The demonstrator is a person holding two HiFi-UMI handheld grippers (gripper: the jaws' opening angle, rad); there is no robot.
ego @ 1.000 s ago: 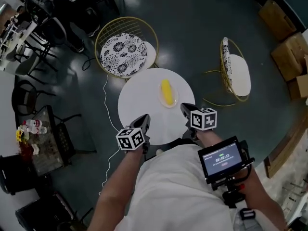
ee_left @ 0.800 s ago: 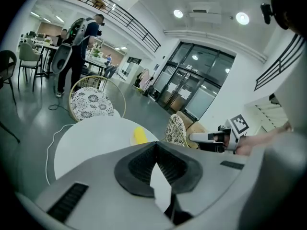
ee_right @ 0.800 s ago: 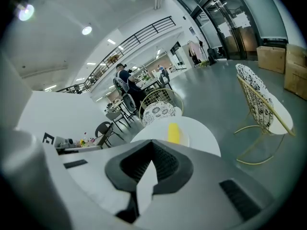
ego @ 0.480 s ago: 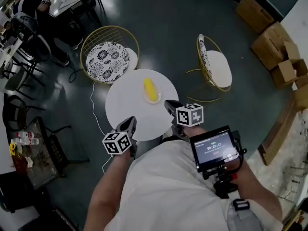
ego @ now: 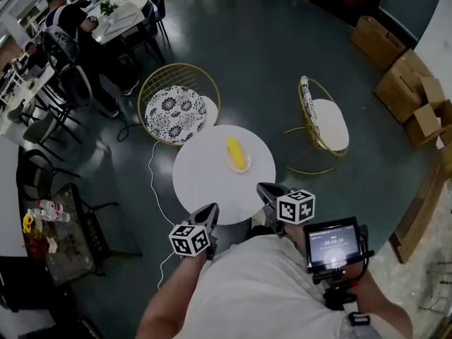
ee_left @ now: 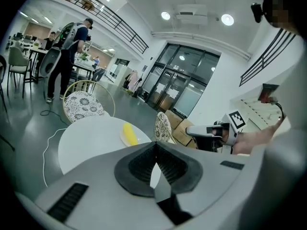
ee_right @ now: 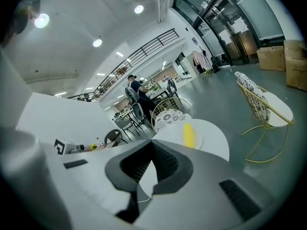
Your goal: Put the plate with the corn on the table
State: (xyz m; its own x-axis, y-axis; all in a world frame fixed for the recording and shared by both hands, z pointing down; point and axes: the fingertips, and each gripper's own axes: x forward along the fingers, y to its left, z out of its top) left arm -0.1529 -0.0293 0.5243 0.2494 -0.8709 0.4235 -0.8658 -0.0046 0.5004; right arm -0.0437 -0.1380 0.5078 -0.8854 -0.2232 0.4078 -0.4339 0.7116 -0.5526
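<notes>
A yellow corn cob point(ego: 237, 153) lies on a small pale plate point(ego: 244, 167), right of centre on the round white table point(ego: 205, 179). The corn point(ee_left: 129, 133) and table point(ee_left: 86, 138) show ahead in the left gripper view, and the corn point(ee_right: 189, 134) on its plate point(ee_right: 198, 139) in the right gripper view. My left gripper point(ego: 211, 211) hovers at the table's near edge, shut and holding nothing. My right gripper point(ego: 264, 189) hangs near the near-right edge, a little short of the plate, also shut and holding nothing. In their own views the left gripper point(ee_left: 154, 145) and right gripper point(ee_right: 152, 144) have their tips touching.
A gold wire chair with a patterned cushion point(ego: 176, 108) stands behind the table; a second chair point(ego: 326, 122) is to the right. A white cable point(ego: 152, 182) runs along the floor on the left. Cardboard boxes point(ego: 402, 76) sit far right; a person point(ego: 67, 20) and furniture far left.
Both grippers have drawn back from over the table toward its near edge. The plate with the corn stays where it was on the table.
</notes>
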